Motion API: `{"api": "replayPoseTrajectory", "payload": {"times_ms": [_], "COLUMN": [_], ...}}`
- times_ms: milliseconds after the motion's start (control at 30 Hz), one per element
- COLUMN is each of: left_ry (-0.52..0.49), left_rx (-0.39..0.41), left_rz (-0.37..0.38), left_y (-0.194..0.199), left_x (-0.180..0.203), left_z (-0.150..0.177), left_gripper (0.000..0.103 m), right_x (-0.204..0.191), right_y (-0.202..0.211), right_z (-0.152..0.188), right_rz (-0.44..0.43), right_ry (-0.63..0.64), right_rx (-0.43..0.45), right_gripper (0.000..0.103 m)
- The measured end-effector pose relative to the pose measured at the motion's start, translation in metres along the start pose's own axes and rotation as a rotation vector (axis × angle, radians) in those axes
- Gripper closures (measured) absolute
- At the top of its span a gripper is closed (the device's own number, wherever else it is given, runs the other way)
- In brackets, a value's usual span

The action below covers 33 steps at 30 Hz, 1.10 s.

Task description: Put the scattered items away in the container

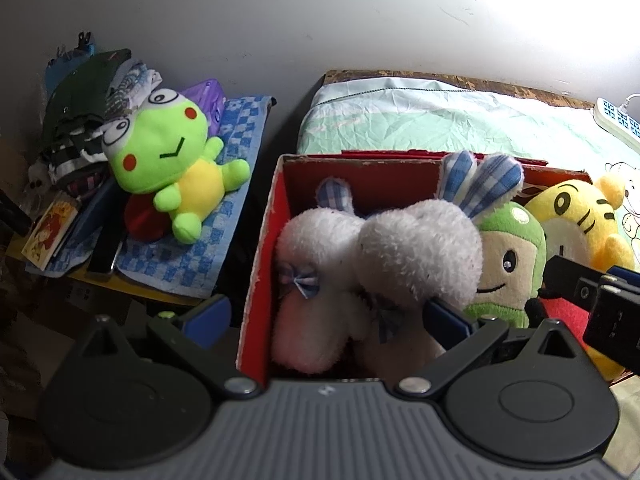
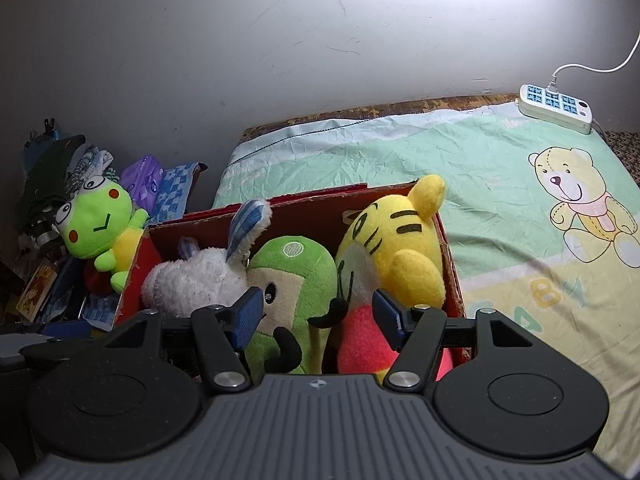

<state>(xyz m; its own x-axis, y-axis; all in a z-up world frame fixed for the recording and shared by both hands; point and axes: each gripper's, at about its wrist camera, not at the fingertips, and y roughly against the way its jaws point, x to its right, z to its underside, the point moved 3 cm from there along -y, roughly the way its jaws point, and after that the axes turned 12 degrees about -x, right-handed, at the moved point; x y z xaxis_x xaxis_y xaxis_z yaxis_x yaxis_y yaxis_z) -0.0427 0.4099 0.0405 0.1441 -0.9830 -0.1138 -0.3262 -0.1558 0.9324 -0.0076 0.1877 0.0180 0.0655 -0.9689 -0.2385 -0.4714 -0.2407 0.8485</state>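
My left gripper hangs over the near left end of the red box, its fingers spread wide and gripping nothing; one blue pad sits outside the box wall at about 8 o'clock, the other rests against the white bunnies. The two bunnies stand side by side in the left half of the box, heads touching, checked ears sticking up toward 12.

My right gripper is also parted, with nothing clamped. Its fingers straddle the green doll, which stands upright mid-box; the left pad is just beside the doll's cheek, but I cannot tell whether it touches. At 1 o'clock from the doll, the yellow tiger fills the right end of the box, leaning against the doll. The bunnies sit at the doll's 9 o'clock.

The frog lies outside the box, at 10 o'clock in the left view, on a checked blue towel spread over a side table, well apart from both grippers. Clothes are piled behind it.

The box rests on the bed's green sheet, and a power strip lies at 2 o'clock by the wall.
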Motion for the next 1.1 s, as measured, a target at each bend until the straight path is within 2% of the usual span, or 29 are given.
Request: {"api": "replayPoseTrajectory", "payload": {"times_ms": [367,1100], "left_ry": [0.021,0.014], "left_rx": [-0.013,-0.001], "left_rz": [-0.001,-0.019], "left_y": [-0.004,-0.012], "left_x": [-0.002,-0.002], "left_z": [0.008,0.023], "left_gripper": [0.001,0.001], "right_x": [-0.008,-0.003], "right_y": [0.001,-0.005], "right_z": [0.001,0.01], "right_rz": [-0.004,0.009], "right_ry": [0.048,0.035], "right_rx": [0.015,-0.009], "right_gripper": [0.04,0.04]}}
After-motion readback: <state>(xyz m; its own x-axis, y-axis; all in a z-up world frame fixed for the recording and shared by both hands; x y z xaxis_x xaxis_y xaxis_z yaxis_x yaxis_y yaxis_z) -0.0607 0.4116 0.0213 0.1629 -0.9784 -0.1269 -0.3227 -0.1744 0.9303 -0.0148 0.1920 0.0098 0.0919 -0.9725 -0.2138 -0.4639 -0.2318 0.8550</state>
